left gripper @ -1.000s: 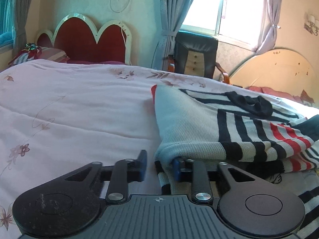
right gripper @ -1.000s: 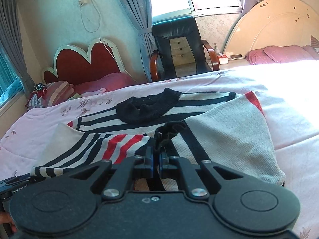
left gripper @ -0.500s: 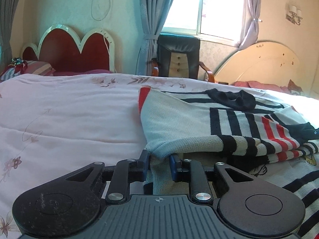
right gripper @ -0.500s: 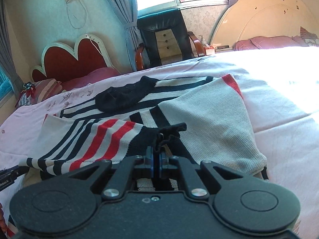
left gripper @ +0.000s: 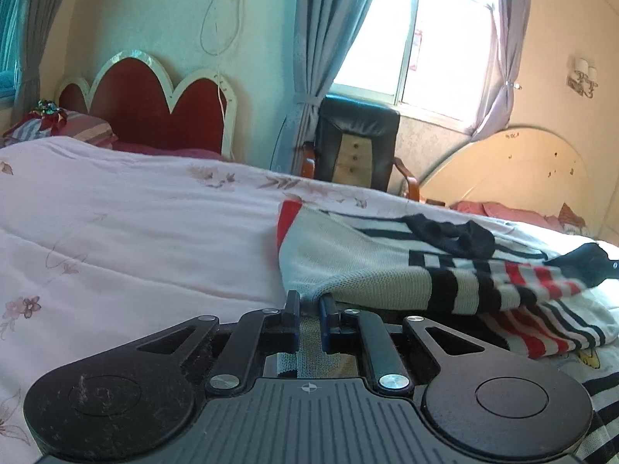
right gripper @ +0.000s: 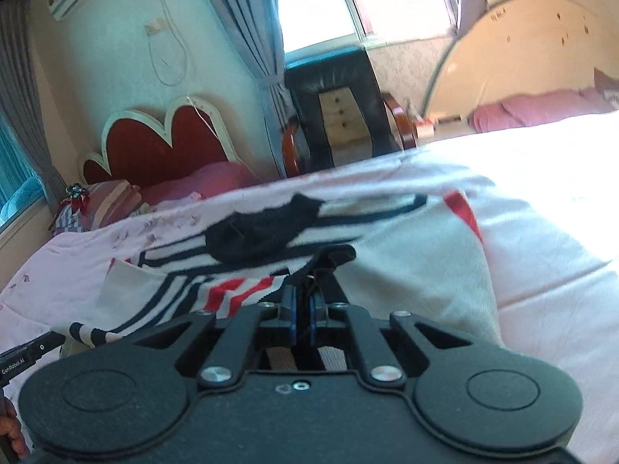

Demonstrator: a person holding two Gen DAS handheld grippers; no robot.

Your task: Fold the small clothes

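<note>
Left gripper: its jaws have just been closing and now pinch the near hem of the sweater; grey knit fills the narrow gap between the blue pads; a fold of the cloth rises from the jaws and runs off to the right.
Right gripper: clenched on a dark cuff of the sweater; the cuff sticks up and forward just past the tips; the red, black and white striped sleeve trails to the left of the jaws.
Sweater: on the bed, ahead of both grippers; partly folded, with grey panels turned over the stripes; its black collar lies beyond the right gripper, flat on the striped body.
Bed: pink quilt with a flower print; bare to the left of the left gripper and sunlit to the right of the right gripper.
Other gripper: the left one's tip shows at the lower left edge of the right wrist view, close to the striped hem.
Beyond the bed: a red headboard, a black chair under the window, grey curtains.
</note>
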